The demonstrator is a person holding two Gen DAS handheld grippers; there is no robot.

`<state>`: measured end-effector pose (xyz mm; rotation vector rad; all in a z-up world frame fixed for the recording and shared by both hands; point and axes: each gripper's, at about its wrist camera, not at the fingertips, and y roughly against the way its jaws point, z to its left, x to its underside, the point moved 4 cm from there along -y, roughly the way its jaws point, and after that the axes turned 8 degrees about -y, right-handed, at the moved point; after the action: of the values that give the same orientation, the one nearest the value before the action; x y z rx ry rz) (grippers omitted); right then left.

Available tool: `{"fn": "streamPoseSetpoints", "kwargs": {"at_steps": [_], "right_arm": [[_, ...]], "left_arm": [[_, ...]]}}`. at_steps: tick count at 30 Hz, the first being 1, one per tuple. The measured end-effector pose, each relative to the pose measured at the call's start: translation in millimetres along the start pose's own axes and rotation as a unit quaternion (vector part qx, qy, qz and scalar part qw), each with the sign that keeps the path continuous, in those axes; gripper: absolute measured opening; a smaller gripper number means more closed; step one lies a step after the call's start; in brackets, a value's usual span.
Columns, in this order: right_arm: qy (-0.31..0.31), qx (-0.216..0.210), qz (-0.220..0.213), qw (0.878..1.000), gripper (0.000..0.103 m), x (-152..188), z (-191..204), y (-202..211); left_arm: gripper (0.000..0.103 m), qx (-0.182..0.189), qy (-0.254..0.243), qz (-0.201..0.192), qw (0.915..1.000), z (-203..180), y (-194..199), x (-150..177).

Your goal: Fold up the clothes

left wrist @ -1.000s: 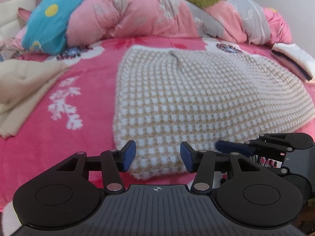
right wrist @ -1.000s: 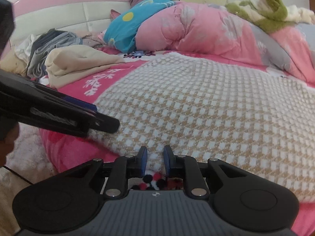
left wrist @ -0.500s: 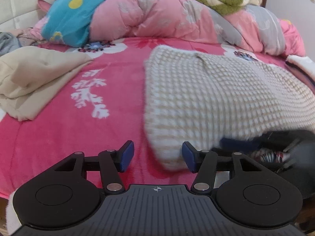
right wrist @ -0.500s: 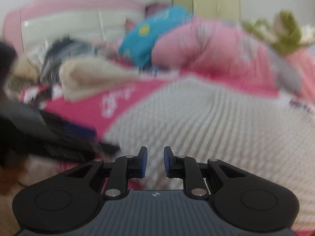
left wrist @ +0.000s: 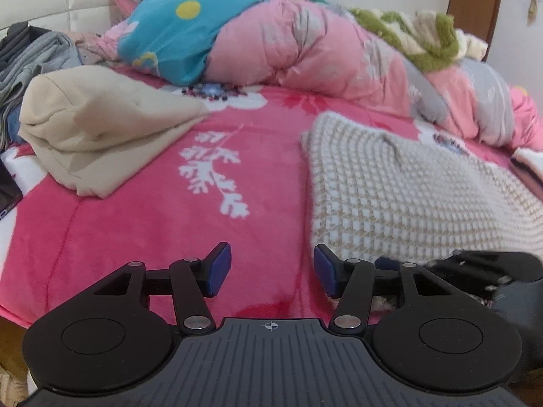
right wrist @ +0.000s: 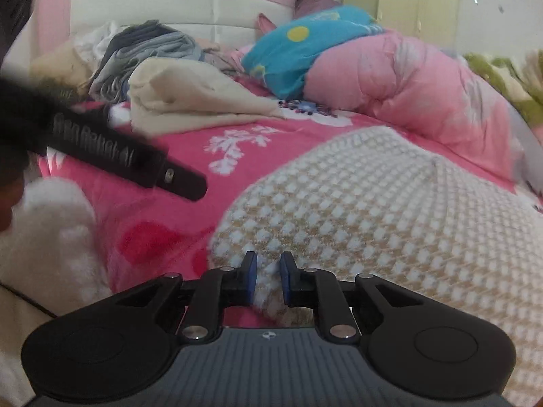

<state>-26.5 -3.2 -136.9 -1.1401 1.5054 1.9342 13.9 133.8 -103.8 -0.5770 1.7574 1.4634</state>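
- Left wrist view: left gripper (left wrist: 272, 273) hanging over bare pink bedspread (left wrist: 142, 224), jaws spread apart with nothing between the blue pads.
- Checked knit sweater (left wrist: 407, 203) lying flat on the bedspread, to the right of the left gripper, near edge just beside the right-hand pad.
- Right wrist view: right gripper (right wrist: 268, 278) at the sweater's near corner, jaws having just narrowed, now pinching a fold of the knit between the pads.
- Rest of the sweater spread out ahead and to the right of that grip.
- Cream folded garment (left wrist: 98, 129) resting farther back on the left, well apart from the sweater.
- Pink quilt (left wrist: 305, 51) bunched along the far side, blue pillow (right wrist: 305, 51) against it.
- Grey clothes pile (right wrist: 149, 51) heaped near the headboard.
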Motion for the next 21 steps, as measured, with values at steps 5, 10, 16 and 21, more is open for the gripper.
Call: {"fn": "streamPoseSetpoints", "kwargs": {"at_steps": [5, 10, 16, 21], "right_arm": [[-0.038, -0.029, -0.053, 0.997, 0.015, -11.8, -2.8, 36.7], [-0.154, 0.022, -0.079, 0.985, 0.015, -5.9, -67.8, 83.3], [-0.288, 0.173, -0.122, 0.934, 0.015, 26.6, -186.7, 166.9], [-0.388, 0.244, -0.022, 0.889, 0.013, 85.6, -269.9, 160.6]], "left_arm": [[0.057, 0.029, -0.014, -0.039, 0.9987, -14.5, 7.9, -14.0], [0.063, 0.070, -0.060, -0.063, 0.9937, -59.3, 3.1, -20.8], [0.063, 0.095, -0.106, -0.010, 0.9897, -106.8, -32.8, -8.0], [0.063, 0.071, -0.150, 0.030, 0.9857, -120.0, -48.5, 4.1]]}}
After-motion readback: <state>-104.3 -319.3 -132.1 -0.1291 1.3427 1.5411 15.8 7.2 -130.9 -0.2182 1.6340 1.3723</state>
